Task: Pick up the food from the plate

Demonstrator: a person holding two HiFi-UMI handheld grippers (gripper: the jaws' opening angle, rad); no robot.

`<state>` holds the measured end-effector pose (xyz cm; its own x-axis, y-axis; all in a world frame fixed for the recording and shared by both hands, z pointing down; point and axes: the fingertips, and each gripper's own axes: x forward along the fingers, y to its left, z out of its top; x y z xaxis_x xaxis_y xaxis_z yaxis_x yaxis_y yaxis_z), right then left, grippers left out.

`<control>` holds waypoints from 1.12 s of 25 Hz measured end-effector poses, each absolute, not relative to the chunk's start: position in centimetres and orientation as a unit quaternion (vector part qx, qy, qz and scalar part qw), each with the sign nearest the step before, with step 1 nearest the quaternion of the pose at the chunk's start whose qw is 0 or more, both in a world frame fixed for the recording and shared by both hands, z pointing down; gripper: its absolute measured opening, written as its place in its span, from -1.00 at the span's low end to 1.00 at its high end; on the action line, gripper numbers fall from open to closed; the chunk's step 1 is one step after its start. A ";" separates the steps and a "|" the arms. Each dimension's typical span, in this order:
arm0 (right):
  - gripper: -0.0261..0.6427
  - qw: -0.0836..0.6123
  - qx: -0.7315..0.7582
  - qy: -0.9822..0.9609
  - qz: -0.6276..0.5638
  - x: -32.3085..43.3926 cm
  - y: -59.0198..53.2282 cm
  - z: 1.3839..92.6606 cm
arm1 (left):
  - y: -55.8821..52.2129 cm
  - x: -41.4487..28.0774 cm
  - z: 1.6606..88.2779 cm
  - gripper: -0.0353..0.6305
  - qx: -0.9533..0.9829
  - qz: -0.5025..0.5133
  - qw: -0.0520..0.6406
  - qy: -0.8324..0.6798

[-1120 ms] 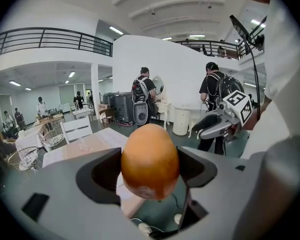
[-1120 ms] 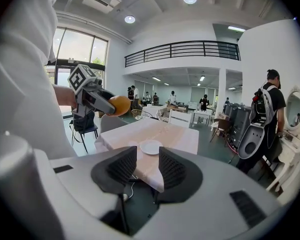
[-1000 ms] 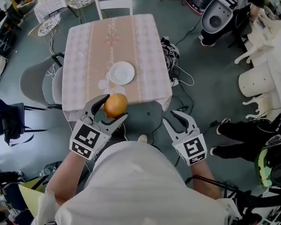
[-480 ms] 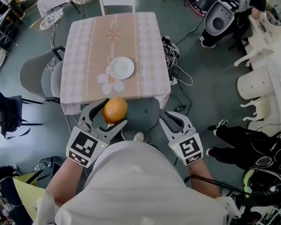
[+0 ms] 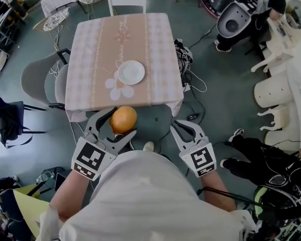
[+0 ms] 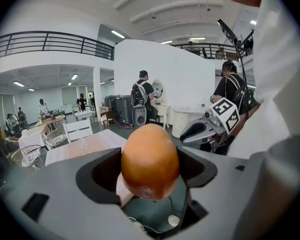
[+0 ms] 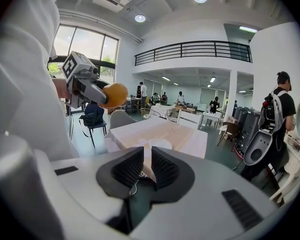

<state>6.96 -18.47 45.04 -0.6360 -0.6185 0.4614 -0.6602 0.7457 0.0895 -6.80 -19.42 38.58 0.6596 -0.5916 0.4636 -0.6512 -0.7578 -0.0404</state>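
Pinching the food [image 6: 150, 161] between both pads of the left claw [image 5: 121, 120], up in the air just off the near edge of the table [image 5: 98, 49], close to the body. Beside it, on the right claw [image 7: 147, 166], nothing between the pads: just been closing, down to a narrow slit, empty. Judging by that, pick-up as good as done: lifted clear of the plate [image 5: 131, 72], bare and white at mid-table, well apart from the food. Little left, at a guess, beyond carrying off or setting down somewhere. As for looks: round to egg-shaped, orange all over, smooth matt skin, small dark dimple underneath; probably a citrus fruit, firm enough not to squash in this grip
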 end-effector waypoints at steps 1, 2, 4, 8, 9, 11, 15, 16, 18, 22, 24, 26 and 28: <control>-0.75 0.238 0.353 -0.904 0.044 6.9 -18.5 45.0 | -19.5 -6.9 38.7 0.18 0.908 0.232 0.065 -0.342; -0.75 0.239 0.353 -0.904 0.045 6.9 -18.6 45.1 | -19.6 -6.9 38.7 0.18 0.908 0.233 0.066 -0.343; -0.76 0.242 0.351 -0.903 0.046 6.8 -18.7 45.2 | -19.7 -7.1 38.9 0.18 0.907 0.235 0.068 -0.343; -0.79 0.245 0.350 -0.903 0.045 6.9 -18.9 45.3 | -19.9 -7.1 39.2 0.18 0.906 0.238 0.068 -0.343; -0.79 0.244 0.351 -0.903 0.046 6.9 -18.9 45.3 | -19.9 -7.1 39.3 0.18 0.906 0.239 0.068 -0.343; -0.80 0.242 0.351 -0.903 0.047 6.9 -19.0 45.4 | -20.1 -7.0 39.4 0.18 0.906 0.239 0.069 -0.342; -0.81 0.241 0.350 -0.904 0.048 6.7 -19.2 45.5 | -20.4 -7.1 39.8 0.18 0.906 0.241 0.069 -0.342; -0.81 0.241 0.349 -0.904 0.047 6.7 -19.3 45.5 | -20.6 -7.1 39.8 0.18 0.906 0.241 0.070 -0.342; -0.82 0.243 0.350 -0.903 0.048 6.7 -19.3 45.5 | -20.7 -7.1 40.0 0.18 0.906 0.242 0.072 -0.340; -0.83 0.245 0.355 -0.901 0.049 7.1 -19.7 45.6 | -21.2 -6.9 40.1 0.18 0.908 0.243 0.070 -0.334; -0.83 0.246 0.358 -0.899 0.050 7.2 -19.9 45.6 | -21.5 -6.7 40.2 0.18 0.909 0.243 0.070 -0.331; -0.83 0.247 0.360 -0.898 0.051 7.3 -20.1 45.5 | -21.8 -6.7 40.2 0.18 0.910 0.243 0.070 -0.328; -0.83 0.247 0.361 -0.898 0.050 7.3 -20.3 45.4 | -22.1 -6.7 40.2 0.18 0.911 0.243 0.069 -0.327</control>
<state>7.26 -20.28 45.41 -0.6166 -0.6241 0.4799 -0.6737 0.7337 0.0884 -6.66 -22.12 40.23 0.6679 -0.5613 0.4887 -0.6289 -0.7768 -0.0327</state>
